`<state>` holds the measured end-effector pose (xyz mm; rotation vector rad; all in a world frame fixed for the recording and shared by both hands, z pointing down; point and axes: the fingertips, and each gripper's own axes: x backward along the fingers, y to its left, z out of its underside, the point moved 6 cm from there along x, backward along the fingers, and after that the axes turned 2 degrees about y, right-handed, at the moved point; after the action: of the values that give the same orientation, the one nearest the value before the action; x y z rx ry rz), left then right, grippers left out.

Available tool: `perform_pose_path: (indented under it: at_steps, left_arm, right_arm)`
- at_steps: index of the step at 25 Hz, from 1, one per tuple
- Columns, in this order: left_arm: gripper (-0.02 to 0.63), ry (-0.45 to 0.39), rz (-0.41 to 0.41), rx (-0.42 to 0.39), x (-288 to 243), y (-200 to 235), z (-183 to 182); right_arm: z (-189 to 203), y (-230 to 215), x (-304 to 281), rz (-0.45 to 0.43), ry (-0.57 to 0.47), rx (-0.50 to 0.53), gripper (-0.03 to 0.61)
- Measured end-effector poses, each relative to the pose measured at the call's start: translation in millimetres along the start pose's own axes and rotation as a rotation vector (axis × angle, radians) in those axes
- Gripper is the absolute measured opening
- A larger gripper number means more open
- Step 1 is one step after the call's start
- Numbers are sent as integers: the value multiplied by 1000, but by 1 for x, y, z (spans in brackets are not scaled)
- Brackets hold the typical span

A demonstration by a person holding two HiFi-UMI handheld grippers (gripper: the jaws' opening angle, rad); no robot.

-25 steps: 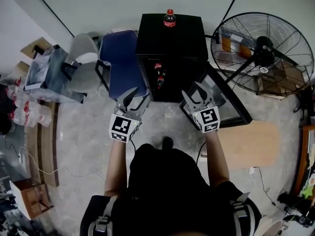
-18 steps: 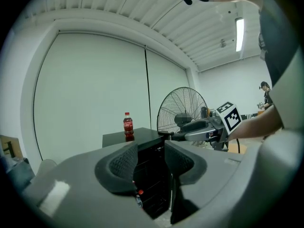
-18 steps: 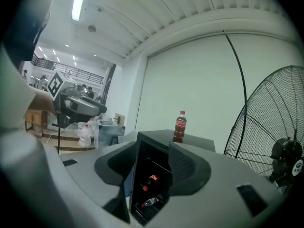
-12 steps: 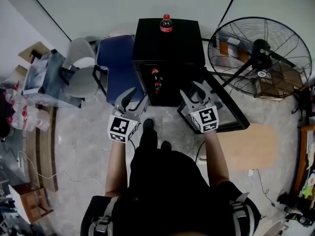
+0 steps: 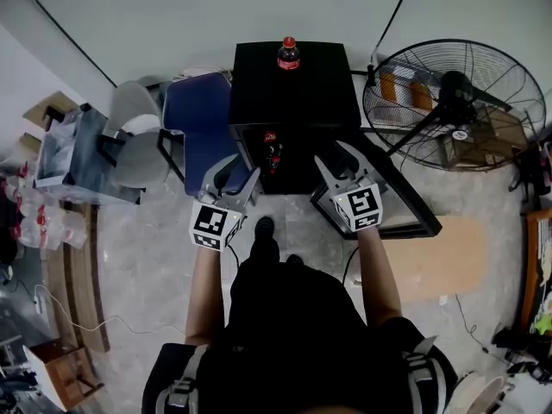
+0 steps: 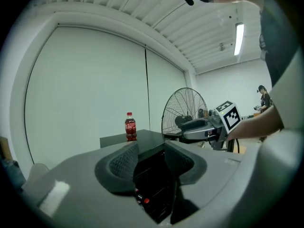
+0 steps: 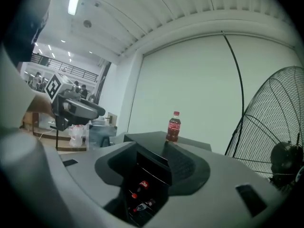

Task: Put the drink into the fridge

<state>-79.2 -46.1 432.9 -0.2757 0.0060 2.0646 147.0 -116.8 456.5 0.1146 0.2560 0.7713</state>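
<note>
The left tool [image 5: 240, 171] and right tool [image 5: 333, 157] gape empty, the right just narrowing slightly. Grip the drink [image 5: 288, 53] atop the fridge [image 5: 297, 93] mid-body. Free shelf space inside is hard to judge.

No lettering can be read: the red label on the bottle [image 5: 288, 53], at 12 o'clock atop the black fridge [image 5: 297, 93], is too small to make out.
</note>
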Motion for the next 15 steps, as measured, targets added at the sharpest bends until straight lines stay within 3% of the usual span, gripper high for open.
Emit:
perform_pose_path:
  at_steps: [15]
  left_arm:
    - [176,2,87,-17,-61,84,-3]
  right_arm:
    - [-37,-41,-89,91,-37,-20,183]
